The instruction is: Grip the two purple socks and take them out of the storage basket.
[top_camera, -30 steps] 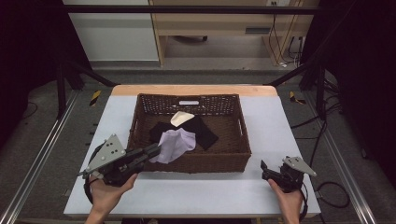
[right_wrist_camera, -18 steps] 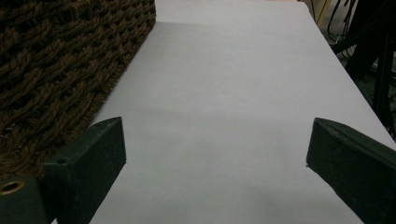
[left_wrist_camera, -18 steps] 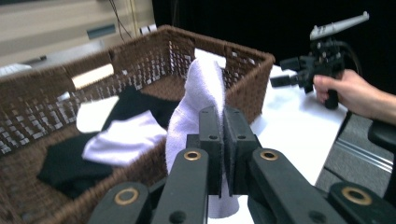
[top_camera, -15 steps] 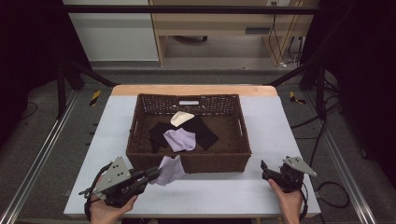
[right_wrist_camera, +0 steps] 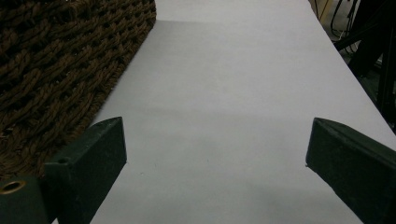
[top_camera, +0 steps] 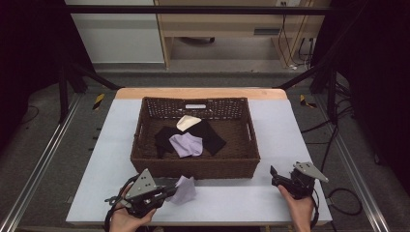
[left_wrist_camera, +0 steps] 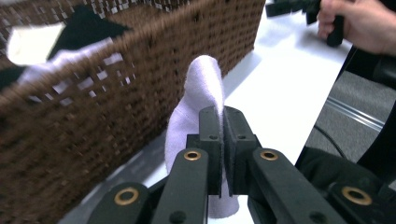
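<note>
left gripper (top_camera: 167, 190) is clamped tight on a lilac cloth (top_camera: 183, 189), held just in front of the wicker basket (top_camera: 193, 169) over the table (top_camera: 241, 198). right gripper (top_camera: 276, 179) rests wide open on the table, holding nothing. risk: the pinch catches only an edge, so the cloth could slip free or snag on the basket's weave.

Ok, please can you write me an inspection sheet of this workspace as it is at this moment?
Surface: white table, bare in front of the basket.
Job's things: lilac cloth outside the wicker basket, on the table by its front wall; second lilac cloth, black cloth and cream cloth inside the basket.
Clutter: nothing seen.
Grippers: left gripper shut on the lilac cloth; right gripper open, holding nothing.
Cables: black cable by the right gripper.
Surroundings: dark floor, wooden furniture behind.
</note>
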`<control>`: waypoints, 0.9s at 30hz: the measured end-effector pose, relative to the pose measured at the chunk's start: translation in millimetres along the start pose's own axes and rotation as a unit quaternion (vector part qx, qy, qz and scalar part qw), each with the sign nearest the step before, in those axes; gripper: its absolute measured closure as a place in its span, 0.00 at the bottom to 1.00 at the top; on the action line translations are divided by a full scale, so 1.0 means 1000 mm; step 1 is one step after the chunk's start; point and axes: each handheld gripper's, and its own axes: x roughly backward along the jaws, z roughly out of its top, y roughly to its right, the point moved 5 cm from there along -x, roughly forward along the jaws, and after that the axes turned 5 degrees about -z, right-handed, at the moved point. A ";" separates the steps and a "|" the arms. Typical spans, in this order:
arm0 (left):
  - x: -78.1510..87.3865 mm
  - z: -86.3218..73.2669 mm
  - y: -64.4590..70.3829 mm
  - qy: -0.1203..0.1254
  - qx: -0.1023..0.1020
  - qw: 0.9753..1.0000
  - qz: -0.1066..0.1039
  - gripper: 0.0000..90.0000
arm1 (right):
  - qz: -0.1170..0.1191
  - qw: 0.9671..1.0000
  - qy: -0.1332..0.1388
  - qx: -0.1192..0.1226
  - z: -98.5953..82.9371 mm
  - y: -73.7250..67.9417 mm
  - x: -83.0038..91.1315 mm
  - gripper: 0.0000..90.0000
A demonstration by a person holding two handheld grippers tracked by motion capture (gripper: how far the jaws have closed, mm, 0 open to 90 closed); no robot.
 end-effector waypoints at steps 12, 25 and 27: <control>-0.026 -0.025 -0.012 -0.052 0.020 0.998 0.004 0.94 | 0.003 1.000 -0.002 -0.002 0.000 0.000 -0.001 0.06; -0.030 -0.034 -0.028 -0.074 0.032 0.995 0.054 0.63 | 0.004 1.000 -0.003 -0.003 0.000 0.001 -0.001 0.06; -0.027 -0.031 -0.028 -0.071 0.038 0.995 0.057 0.60 | 0.004 1.000 -0.003 -0.003 0.000 0.001 -0.001 0.06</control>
